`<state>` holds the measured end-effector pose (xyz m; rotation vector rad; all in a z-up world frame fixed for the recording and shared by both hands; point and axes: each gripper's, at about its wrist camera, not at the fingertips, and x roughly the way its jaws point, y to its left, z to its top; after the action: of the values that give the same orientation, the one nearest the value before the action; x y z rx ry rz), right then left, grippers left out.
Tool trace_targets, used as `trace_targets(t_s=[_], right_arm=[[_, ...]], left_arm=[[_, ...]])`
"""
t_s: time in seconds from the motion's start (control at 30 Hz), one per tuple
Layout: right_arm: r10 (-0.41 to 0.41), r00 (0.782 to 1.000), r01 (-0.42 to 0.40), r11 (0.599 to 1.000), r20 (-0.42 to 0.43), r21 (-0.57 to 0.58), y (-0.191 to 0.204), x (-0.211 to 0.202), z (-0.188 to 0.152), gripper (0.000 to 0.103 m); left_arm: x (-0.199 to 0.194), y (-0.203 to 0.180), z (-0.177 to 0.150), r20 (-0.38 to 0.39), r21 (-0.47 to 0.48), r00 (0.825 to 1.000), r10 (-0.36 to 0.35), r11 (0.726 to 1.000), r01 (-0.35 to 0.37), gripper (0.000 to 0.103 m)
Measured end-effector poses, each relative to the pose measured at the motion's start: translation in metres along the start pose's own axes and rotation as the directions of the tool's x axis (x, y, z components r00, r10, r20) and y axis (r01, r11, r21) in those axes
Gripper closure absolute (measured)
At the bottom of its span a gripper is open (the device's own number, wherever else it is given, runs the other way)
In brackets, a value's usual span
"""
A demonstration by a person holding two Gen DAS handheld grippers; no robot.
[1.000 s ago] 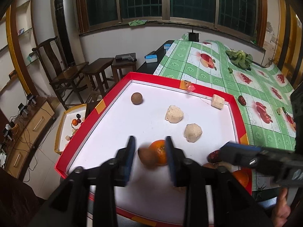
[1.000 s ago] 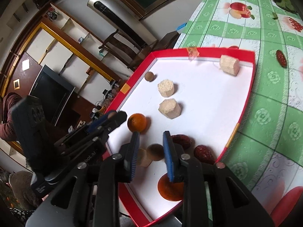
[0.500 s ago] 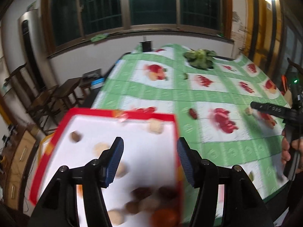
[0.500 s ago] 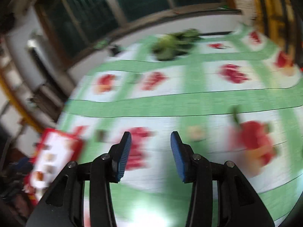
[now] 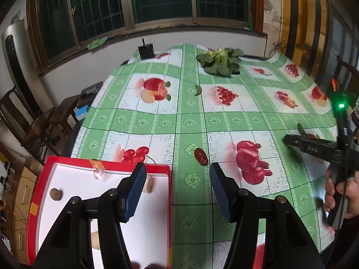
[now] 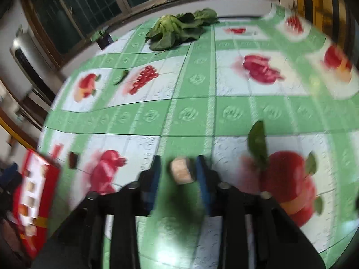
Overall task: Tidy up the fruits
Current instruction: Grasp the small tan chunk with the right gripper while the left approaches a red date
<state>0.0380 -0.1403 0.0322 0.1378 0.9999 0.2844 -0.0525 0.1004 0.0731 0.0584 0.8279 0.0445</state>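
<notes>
Both grippers have swung from the red tray [image 5: 169, 201] to the tablecloth [image 5: 190, 121].
Left gripper [image 5: 177, 192] jaws apart, empty; tray at its left holds a brown fruit [image 5: 55, 194]. Right gripper [image 6: 177, 174] reads "DAS"; jaws just closing around a tan chunk [image 6: 181, 171], contact unclear.

The bench cloth [image 5: 190, 121] is a green and white check printed with red fruit. The tray [image 5: 107, 164] has a red rim and a white floor. Each gripper, left [image 5: 177, 190] and right [image 6: 178, 174], is black with blue pads. The date [image 5: 200, 156] is dark red, the leafy vegetable [image 5: 218, 63] dark green
</notes>
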Motion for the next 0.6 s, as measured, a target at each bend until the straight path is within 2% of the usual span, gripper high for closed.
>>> trace_targets(t_s=[0.13, 0.27, 0.43, 0.53, 0.6], right_arm=[[-0.005, 1.0, 0.005, 1.0, 0.008, 0.011, -0.006, -0.003, -0.001, 0.086], [0.094, 0.994, -0.099, 0.99, 0.053, 0.096, -0.025, -0.018, 0.003, 0.086], [0.127, 0.989, -0.136, 0.983, 0.079, 0.122, -0.027, -0.026, 0.005, 0.086], [0.141, 0.985, -0.152, 0.981, 0.096, 0.122, -0.026, -0.03, 0.006, 0.086], [0.148, 0.983, -0.16, 0.98, 0.106, 0.119, -0.026, -0.032, 0.007, 0.086]], left_arm=[[0.027, -0.013, 0.006, -0.059, -0.015, 0.998, 0.0, 1.0, -0.001, 0.045], [0.052, -0.027, 0.014, -0.093, -0.04, 0.996, 0.002, 0.999, -0.005, 0.045], [0.093, -0.037, 0.023, -0.149, -0.058, 0.987, 0.057, 0.996, -0.066, 0.045], [0.106, -0.036, 0.021, -0.175, -0.074, 0.983, 0.053, 0.995, -0.067, 0.059], [0.104, -0.04, 0.019, -0.156, -0.067, 0.987, 0.045, 0.996, -0.056, 0.066]])
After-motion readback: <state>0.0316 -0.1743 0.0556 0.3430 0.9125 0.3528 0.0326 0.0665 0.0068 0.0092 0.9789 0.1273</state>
